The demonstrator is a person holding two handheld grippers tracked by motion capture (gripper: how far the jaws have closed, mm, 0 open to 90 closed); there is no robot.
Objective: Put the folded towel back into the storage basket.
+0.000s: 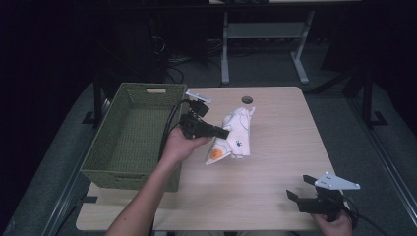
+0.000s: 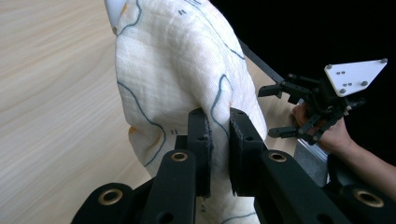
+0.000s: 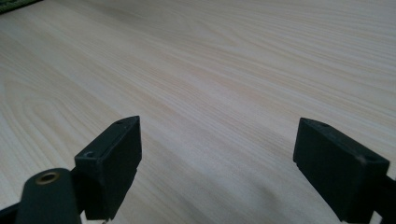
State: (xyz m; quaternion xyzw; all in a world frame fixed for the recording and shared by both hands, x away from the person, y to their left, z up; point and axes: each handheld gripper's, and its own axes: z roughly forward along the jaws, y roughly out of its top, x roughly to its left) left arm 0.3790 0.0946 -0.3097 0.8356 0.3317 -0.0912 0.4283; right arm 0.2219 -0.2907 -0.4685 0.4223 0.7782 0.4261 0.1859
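A white cloth [image 1: 236, 135] with thin blue lines and orange patches hangs lifted over the middle of the wooden table [image 1: 275, 162]. My left gripper [image 1: 223, 132] is shut on a fold of it; in the left gripper view the cloth [image 2: 177, 74] bunches between the two black pads [image 2: 201, 140] and drapes over them. My right gripper [image 1: 301, 188] rests near the table's front right corner, jaws wide apart with nothing between them. In the right gripper view its fingers [image 3: 114, 163] stand over bare wood [image 3: 210, 93]. The left gripper view also catches that right gripper [image 2: 275, 109] farther off.
A green woven basket [image 1: 105, 155] stands on the left side of the table, close beside my left hand. A round cable hole [image 1: 247, 100] sits near the table's far edge. A white desk frame [image 1: 265, 34] stands on the floor beyond.
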